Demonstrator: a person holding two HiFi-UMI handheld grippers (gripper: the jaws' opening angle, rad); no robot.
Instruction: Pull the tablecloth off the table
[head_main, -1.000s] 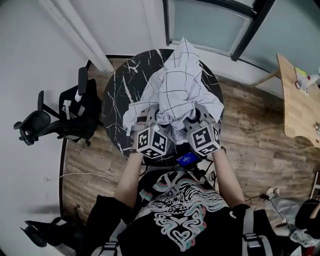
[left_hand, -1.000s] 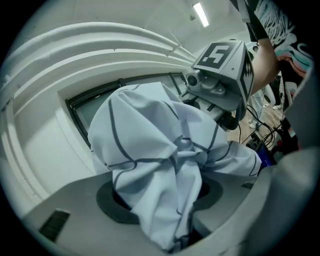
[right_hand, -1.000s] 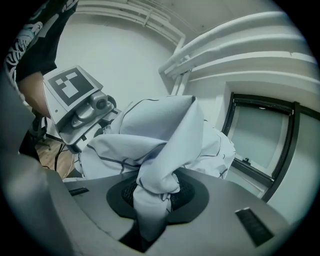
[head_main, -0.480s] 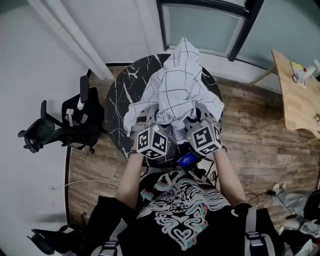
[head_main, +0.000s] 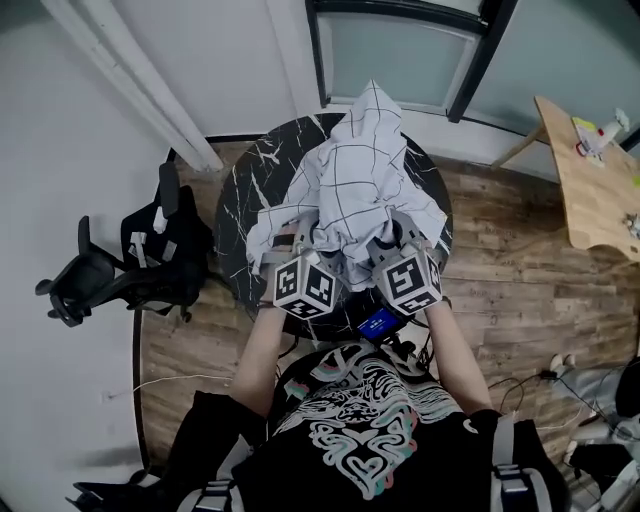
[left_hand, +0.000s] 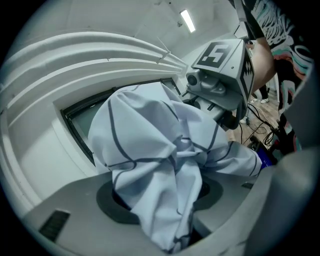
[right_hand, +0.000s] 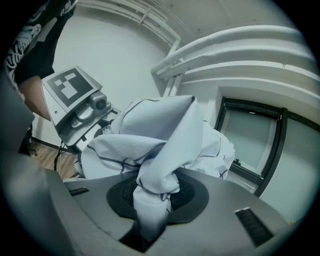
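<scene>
Tablecloth (head_main: 358, 165) heaped mid-pull on the table (head_main: 240, 200).
Left gripper (left_hand: 186, 200) and right gripper (right_hand: 152, 197) each clamp a fold; next comes hauling it clear of the edge.

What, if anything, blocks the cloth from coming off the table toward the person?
Nothing visible. The left gripper and right gripper are both shut on the bunched cloth. No other thing shows on the table.
</scene>
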